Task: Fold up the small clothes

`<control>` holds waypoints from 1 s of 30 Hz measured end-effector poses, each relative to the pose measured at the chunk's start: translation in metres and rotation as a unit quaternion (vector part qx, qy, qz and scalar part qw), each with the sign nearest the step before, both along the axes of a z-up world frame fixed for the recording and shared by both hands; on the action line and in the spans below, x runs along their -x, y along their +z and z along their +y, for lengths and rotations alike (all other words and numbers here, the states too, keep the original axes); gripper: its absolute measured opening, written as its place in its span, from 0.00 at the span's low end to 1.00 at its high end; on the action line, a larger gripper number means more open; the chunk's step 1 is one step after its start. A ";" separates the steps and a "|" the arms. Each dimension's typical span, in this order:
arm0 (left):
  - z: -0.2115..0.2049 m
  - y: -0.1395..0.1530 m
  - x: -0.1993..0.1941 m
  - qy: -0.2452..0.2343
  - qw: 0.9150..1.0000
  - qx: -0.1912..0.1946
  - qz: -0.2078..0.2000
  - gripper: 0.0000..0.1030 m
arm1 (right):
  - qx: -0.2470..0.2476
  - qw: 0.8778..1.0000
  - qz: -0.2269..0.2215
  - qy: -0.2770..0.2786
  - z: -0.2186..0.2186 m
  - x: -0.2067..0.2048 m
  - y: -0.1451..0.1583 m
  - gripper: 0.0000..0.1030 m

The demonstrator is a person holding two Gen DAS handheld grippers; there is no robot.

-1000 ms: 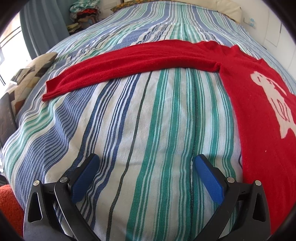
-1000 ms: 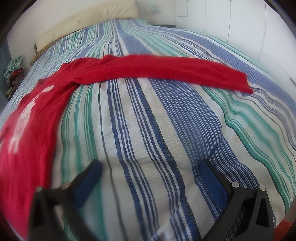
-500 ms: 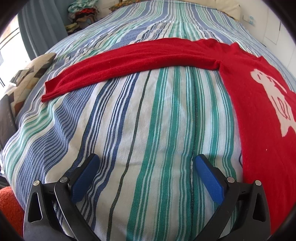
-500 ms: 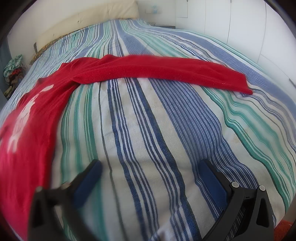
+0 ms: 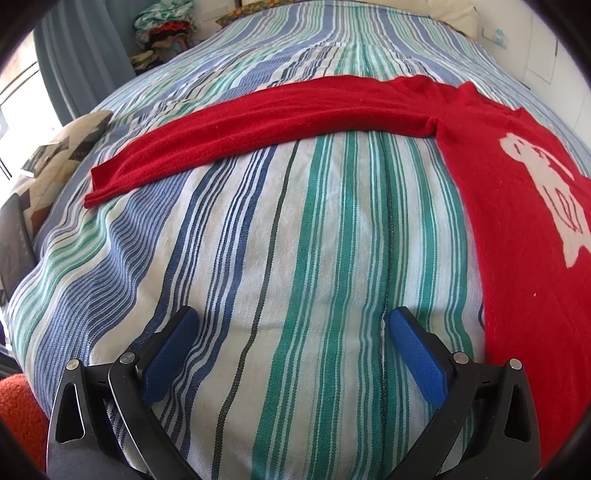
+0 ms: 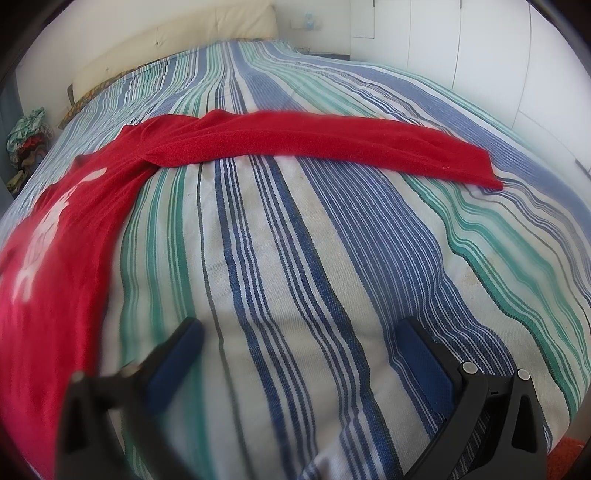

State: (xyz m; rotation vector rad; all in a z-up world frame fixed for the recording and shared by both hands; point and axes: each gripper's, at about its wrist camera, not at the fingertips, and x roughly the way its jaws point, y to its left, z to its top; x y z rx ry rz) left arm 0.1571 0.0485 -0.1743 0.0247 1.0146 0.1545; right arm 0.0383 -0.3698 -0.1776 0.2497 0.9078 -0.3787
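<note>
A red long-sleeved sweater (image 5: pixel 517 229) with a white figure on its chest lies flat on the striped bedspread (image 5: pixel 295 258). In the left wrist view one sleeve (image 5: pixel 258 125) stretches out to the left, its cuff (image 5: pixel 99 184) at the far left. In the right wrist view the sweater body (image 6: pixel 55 258) is at the left and the other sleeve (image 6: pixel 314 144) stretches right to its cuff (image 6: pixel 484 170). My left gripper (image 5: pixel 291 332) is open and empty over bare bedspread, short of the sleeve. My right gripper (image 6: pixel 299 339) is open and empty, also short of its sleeve.
A patterned cushion (image 5: pixel 55 155) lies at the bed's left edge. A pile of clothes (image 5: pixel 166 26) sits beyond the bed's far left corner. A cream headboard (image 6: pixel 166 40) and white wardrobe doors (image 6: pixel 480 55) stand behind. Orange fabric (image 5: pixel 18 406) lies below the bed's near edge.
Both views have shifted slightly: the sweater and sleeves sit a little lower and closer in the frames. Both grippers stay open and empty.
</note>
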 end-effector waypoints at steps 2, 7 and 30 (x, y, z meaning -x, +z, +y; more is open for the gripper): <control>0.000 0.000 0.000 0.000 1.000 0.000 0.000 1.00 | 0.001 1.000 0.000 0.000 -0.001 0.000 0.000 1.00; 0.000 0.000 0.000 0.000 1.000 0.000 0.000 1.00 | 0.002 1.000 -0.001 0.000 0.000 0.000 -0.001 1.00; -0.001 0.000 0.000 0.001 1.000 -0.001 0.001 1.00 | 0.004 1.000 -0.001 0.001 0.000 0.000 -0.001 1.00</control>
